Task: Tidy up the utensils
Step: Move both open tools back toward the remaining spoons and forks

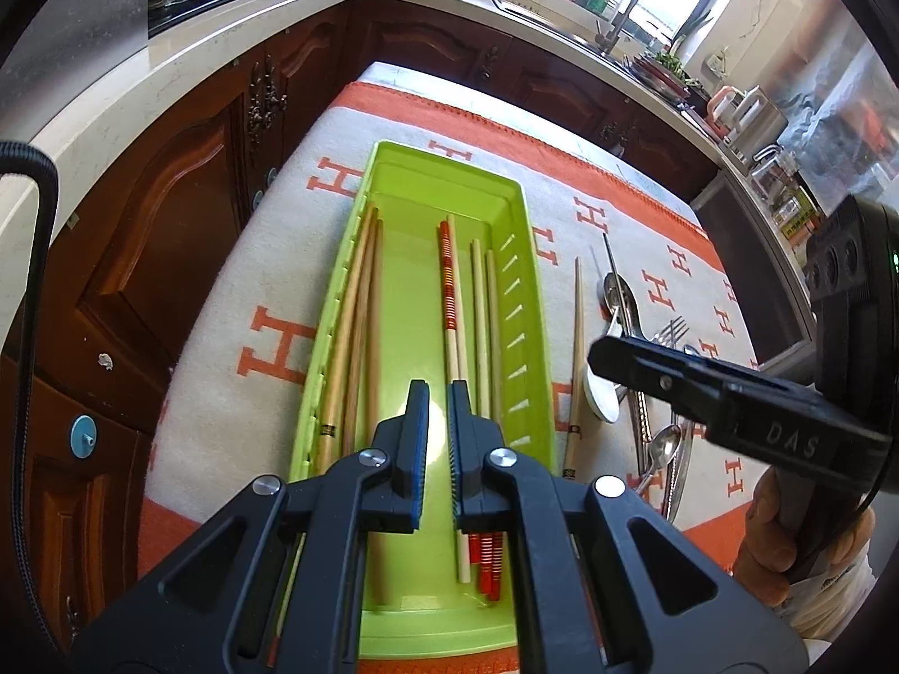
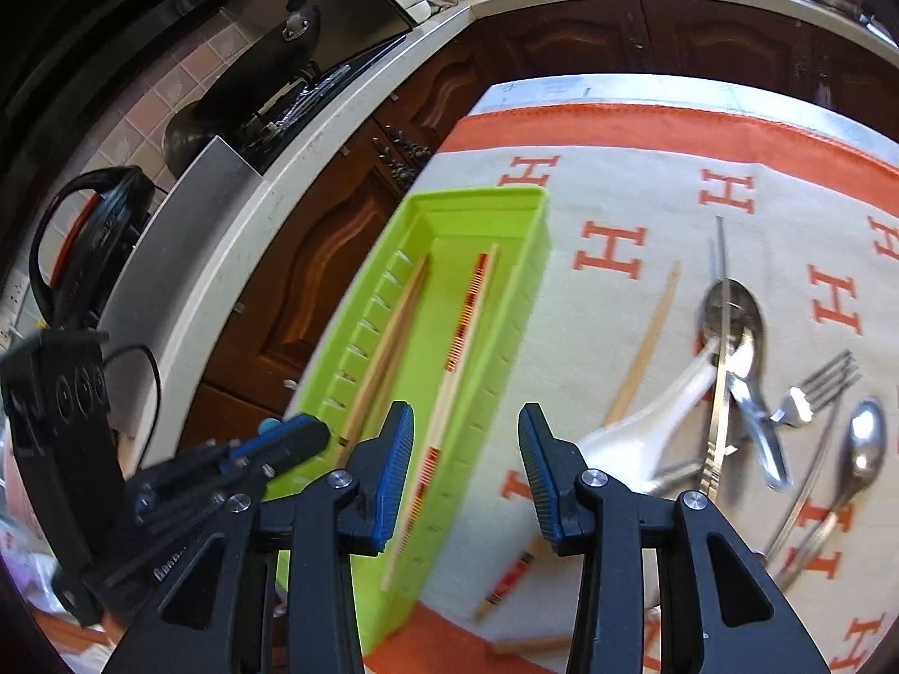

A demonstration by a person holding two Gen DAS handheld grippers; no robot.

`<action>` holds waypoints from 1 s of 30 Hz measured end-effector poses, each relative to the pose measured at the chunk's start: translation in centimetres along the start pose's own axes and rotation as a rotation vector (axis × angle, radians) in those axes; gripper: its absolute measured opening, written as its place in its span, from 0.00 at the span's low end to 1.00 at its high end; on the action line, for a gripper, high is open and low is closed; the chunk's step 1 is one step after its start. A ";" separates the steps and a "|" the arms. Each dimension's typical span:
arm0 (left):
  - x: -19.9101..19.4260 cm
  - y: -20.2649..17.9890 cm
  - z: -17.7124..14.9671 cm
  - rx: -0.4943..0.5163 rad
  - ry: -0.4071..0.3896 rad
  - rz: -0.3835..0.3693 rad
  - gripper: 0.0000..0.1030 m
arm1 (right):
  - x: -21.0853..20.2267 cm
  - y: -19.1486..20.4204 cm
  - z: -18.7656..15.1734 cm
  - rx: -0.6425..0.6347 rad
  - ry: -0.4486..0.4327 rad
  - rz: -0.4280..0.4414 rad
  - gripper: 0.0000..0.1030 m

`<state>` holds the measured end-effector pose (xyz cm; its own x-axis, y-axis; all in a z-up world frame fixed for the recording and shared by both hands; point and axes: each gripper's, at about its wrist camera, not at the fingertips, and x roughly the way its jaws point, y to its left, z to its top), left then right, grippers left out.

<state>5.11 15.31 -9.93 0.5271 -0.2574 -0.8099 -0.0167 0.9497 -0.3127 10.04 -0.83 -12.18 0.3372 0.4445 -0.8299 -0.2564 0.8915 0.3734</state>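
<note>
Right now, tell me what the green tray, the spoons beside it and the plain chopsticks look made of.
Green tray: probably plastic, uniform lime colour, moulded slots, slight gloss. Metal spoons: likely stainless steel, mirror-bright reflections. White spoon: ceramic or melamine, glossy; cannot tell which. Plain chopsticks: wood or bamboo by the matte tan look.

Tray centre lane free; chopsticks line both sides.

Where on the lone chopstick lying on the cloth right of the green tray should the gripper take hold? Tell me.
Grip the wooden chopstick near mid-shaft, from above, jaws across its width. It lies flat on the cloth, parallel to the green tray, with bare cloth either side there. Lower down, the white spoon crowds its right side. The right gripper is open.
</note>
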 end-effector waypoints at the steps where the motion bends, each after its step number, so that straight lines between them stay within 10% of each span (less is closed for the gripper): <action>1: 0.1 -0.3 0.0 0.005 0.005 -0.002 0.04 | -0.4 -0.3 -0.4 0.003 -0.001 -0.005 0.38; 30: 3.1 -8.6 -0.7 0.149 0.108 -0.048 0.04 | -6.7 -11.5 -6.2 0.159 -0.104 -0.064 0.38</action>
<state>6.28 6.21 -10.08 0.4295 -0.3132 -0.8470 0.1363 0.9497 -0.2820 5.08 -14.62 -13.50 0.4422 0.3859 -0.8097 -0.0880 0.9170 0.3890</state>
